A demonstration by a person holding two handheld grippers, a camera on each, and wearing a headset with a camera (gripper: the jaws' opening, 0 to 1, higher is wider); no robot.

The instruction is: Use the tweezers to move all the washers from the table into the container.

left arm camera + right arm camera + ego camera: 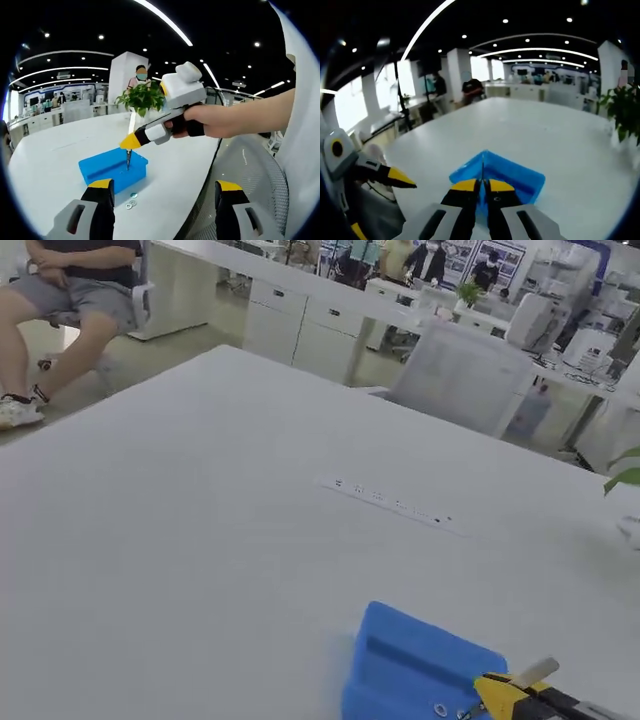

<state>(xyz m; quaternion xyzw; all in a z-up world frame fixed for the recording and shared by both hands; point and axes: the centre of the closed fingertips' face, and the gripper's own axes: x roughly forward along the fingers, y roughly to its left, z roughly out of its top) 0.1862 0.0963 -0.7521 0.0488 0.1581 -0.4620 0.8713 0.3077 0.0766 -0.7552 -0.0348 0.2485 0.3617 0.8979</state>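
1. Blue container (112,172) sits open side up on the white table (50,165).
2. Right gripper (482,186): jaws pressed together, clamped on the tweezers (482,172). The thin tip sticks forward over the container's near corner.
3. In the left gripper view, a hand (210,120) holds the right gripper above the container, with the tweezers pointing down into its hollow. Can't tell if the tip touches the floor or carries anything.
4. Left gripper (165,186): jaws spread wide, nothing between them. It sits low at the table's edge, near the container.
5. Washers (131,200): two small rings lie on the table just beside the container's near corner, outside it.
6. Head view: a yellow-tipped gripper (495,692) is at the container's right end at the bottom of the frame; which side it is, unclear. Small rings sit next to the tip, too blurred to place in or out.
7. Plant (142,97) stands on the table behind the container.
8. Power strip (390,502) lies mid-table, well apart from the container.
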